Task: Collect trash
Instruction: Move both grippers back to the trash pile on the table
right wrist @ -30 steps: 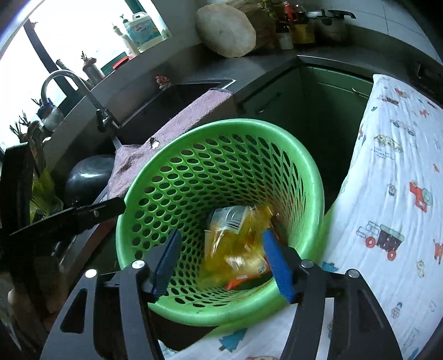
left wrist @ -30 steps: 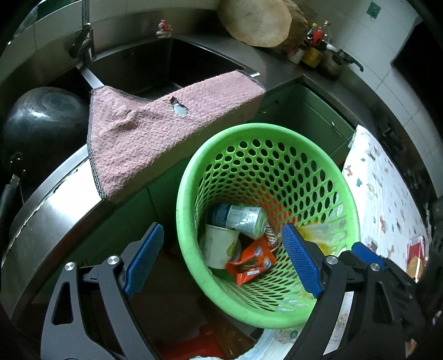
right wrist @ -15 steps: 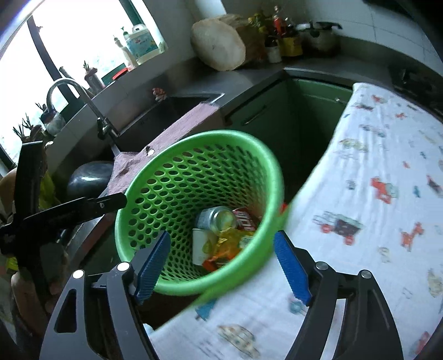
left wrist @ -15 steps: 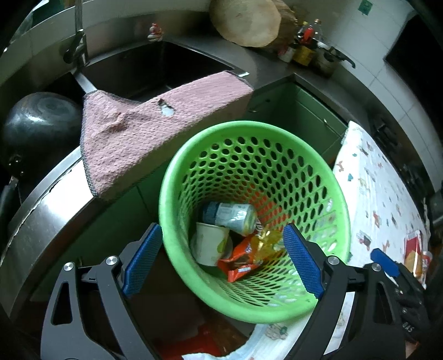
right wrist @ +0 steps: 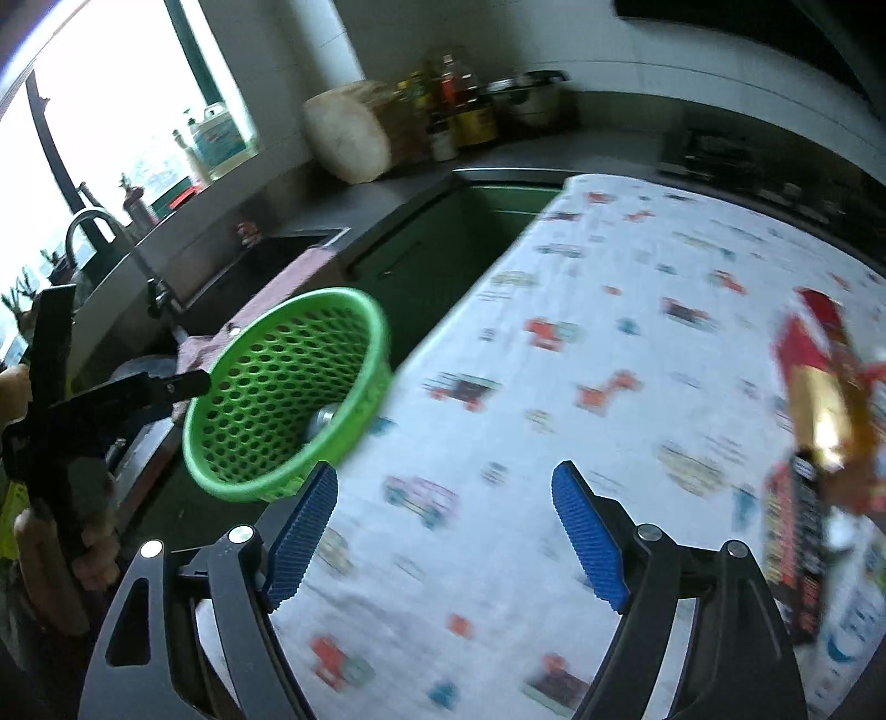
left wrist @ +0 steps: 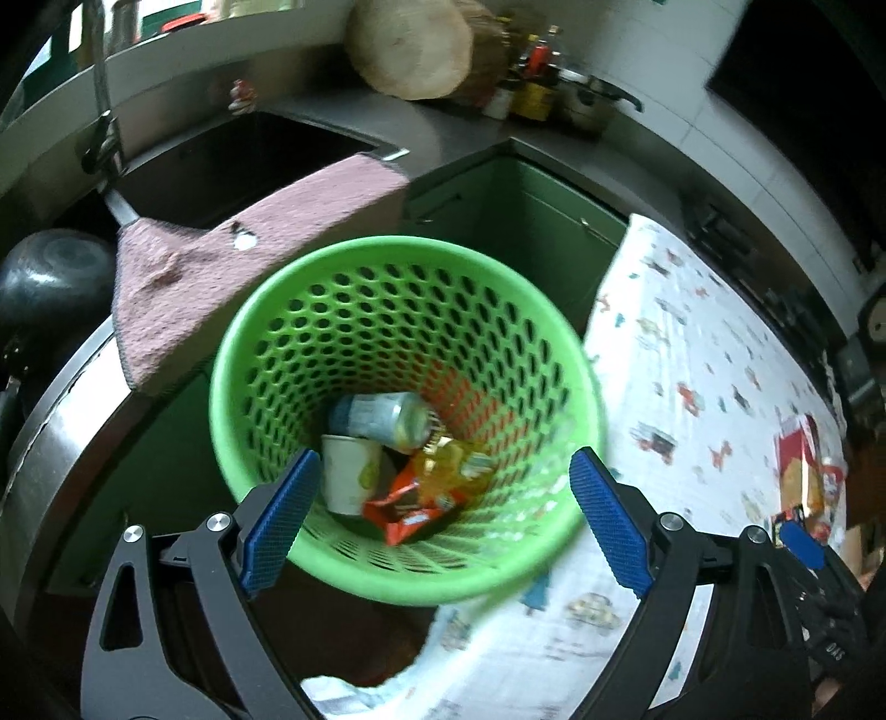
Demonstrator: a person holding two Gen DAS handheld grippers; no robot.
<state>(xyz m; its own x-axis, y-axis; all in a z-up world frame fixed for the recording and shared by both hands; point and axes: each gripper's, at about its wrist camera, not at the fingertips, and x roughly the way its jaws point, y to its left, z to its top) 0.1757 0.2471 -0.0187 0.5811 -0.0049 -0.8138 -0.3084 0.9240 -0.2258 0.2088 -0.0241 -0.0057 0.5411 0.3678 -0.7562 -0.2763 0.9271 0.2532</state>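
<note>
A: What sort of place is shown?
B: A home kitchen. A sink (left wrist: 243, 160) and faucet (right wrist: 97, 232) are seen beyond the left claw, with green cabinets (left wrist: 531, 221).
A: More?
B: Sauce bottles (right wrist: 448, 111), a pot (left wrist: 587, 102) and a chopping block (left wrist: 412, 47) are lined up far ahead.

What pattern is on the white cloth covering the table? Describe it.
The white cloth carries small colourful cartoon vehicles, mostly red, blue and green; clearest in the right wrist view.

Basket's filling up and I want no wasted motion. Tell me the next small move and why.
Probably carry the right gripper, jaws opening with nothing between them, toward the red and yellow wrappers lying on the patterned cloth at its right. The green basket already holds a can, cup and wrappers, so those look like the next trash.
</note>
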